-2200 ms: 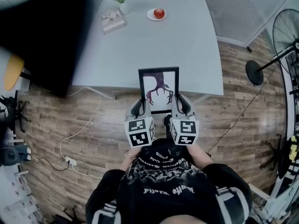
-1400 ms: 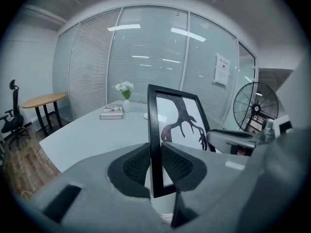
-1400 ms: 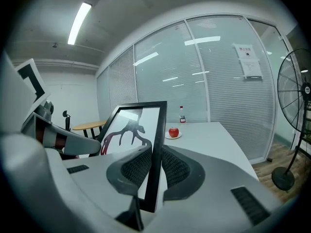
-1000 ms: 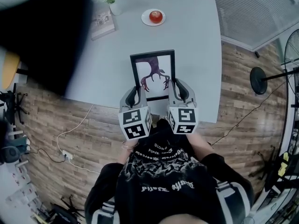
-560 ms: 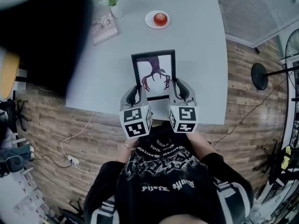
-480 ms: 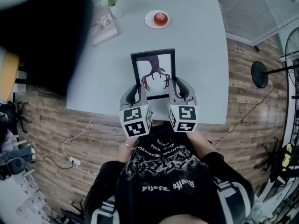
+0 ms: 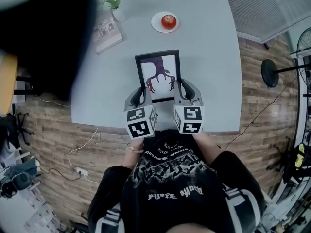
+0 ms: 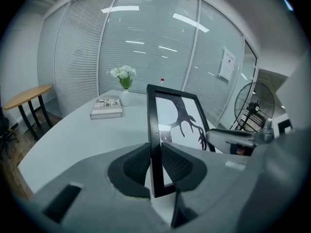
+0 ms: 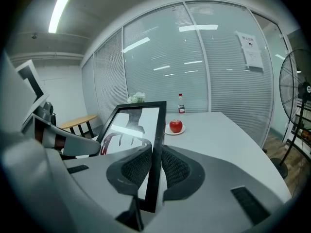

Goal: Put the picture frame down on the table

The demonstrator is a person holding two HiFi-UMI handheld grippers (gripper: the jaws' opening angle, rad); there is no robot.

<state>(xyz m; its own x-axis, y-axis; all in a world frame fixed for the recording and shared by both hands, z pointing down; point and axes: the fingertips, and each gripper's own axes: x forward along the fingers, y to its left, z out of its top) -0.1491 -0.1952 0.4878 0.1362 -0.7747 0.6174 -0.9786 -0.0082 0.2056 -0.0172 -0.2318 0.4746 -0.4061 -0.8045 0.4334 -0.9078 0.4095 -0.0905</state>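
we hold the picture frame (image 7: 158, 76) between both tools. the left gripper (image 8: 155, 166) has its ribbed pads pressed on the frame's left black rail near the lower corner. the right gripper (image 9: 151, 169) is clamped the same way on the right rail, so each pair of jaws is parted only by the rail's thickness. the frame stands out ahead of the two grippers, over the near part of the grey table (image 7: 209, 72); we cannot tell whether its bottom edge touches the top. its print is a dark antler-like shape on white, with no caption we can read. well beyond the grippers an apple (image 7: 168, 21) sits on a white plate (image 7: 156, 23). a book (image 7: 108, 31) lies off to the left beside a vase of white flowers (image 7: 117, 14), and a red-capped bottle (image 9: 181, 103) stands at the far edge. the paper notice (image 9: 251, 50) on the glass wall, the book's cover and the white lettering on our dark shirt (image 7: 175, 193) are all too small or unclear to read.
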